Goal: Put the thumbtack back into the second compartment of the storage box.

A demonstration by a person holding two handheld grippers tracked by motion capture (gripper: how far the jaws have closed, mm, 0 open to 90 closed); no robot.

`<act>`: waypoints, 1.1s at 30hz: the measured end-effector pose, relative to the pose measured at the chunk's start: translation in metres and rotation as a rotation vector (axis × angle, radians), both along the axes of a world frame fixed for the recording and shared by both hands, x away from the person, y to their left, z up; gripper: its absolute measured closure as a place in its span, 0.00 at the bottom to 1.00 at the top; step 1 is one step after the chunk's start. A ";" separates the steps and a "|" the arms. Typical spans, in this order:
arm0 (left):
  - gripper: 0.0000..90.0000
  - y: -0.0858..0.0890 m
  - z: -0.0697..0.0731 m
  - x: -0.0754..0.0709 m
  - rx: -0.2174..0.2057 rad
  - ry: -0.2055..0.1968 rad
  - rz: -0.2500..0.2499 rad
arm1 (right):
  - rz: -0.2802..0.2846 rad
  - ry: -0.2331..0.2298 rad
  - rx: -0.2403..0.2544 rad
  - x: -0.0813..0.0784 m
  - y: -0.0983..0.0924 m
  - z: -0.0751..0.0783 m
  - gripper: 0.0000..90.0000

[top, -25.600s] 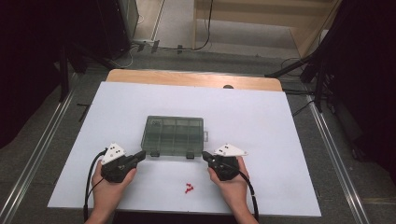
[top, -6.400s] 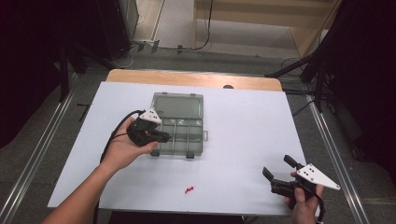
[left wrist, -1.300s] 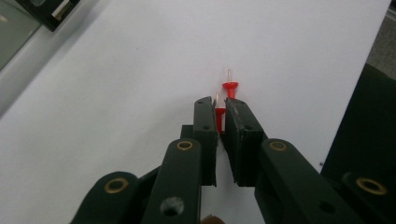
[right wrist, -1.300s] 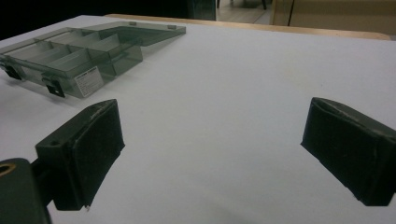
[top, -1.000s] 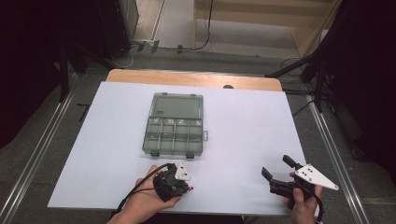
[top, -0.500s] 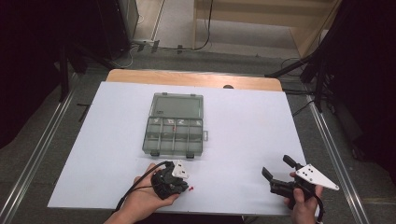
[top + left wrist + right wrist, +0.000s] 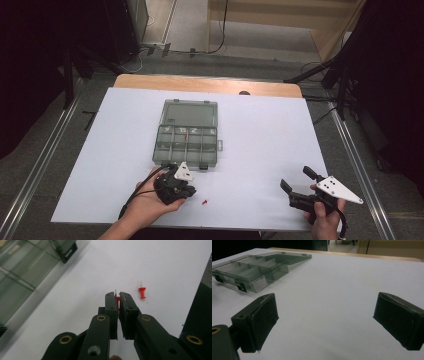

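L tool point(image 7: 118, 298), lower centre of high view, pinched tight on a red pushpin point(image 7: 117, 302); 2nd pushpin point(image 7: 142, 292) lies loose just beside on counter point(image 7: 260, 145). R tool point(image 7: 324, 320), lower right, gapes wide, empty. Organizer box point(image 7: 187, 138) open mid-frame.

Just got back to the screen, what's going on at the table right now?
A person is sorting red push pins into the open compartment box. The left tool is shut on one push pin near the table's front edge, with a second push pin lying loose just beside it. One red pin sits in a box compartment. The right tool hangs open and empty at the right.
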State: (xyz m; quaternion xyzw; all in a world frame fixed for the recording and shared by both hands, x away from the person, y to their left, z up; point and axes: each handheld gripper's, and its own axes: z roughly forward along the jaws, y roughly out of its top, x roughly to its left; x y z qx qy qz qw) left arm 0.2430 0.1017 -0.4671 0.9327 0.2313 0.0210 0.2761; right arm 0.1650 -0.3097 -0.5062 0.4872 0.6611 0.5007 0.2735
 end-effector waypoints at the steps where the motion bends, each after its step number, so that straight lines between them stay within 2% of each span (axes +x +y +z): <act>1: 0.95 0.002 0.002 0.001 0.000 -0.004 0.005 | -0.001 -0.001 0.000 0.000 0.000 0.000 0.06; 11: 0.95 0.011 0.012 0.015 -0.009 -0.026 0.021 | 0.001 -0.002 -0.003 0.000 0.001 0.000 0.06; 12: 0.95 0.012 0.013 0.017 -0.001 -0.029 0.018 | 0.001 -0.002 -0.003 0.000 0.001 0.000 0.06; 15: 0.95 0.014 0.016 0.021 -0.017 -0.031 0.037 | 0.001 -0.002 -0.001 0.000 0.001 0.000 0.06; 23: 0.95 0.017 0.021 0.031 -0.004 -0.045 0.036 | 0.000 0.002 -0.004 0.001 0.000 -0.001 0.06; 33: 0.95 0.020 0.032 0.046 -0.015 -0.066 0.061 | 0.003 0.002 0.000 0.000 0.001 0.000 0.06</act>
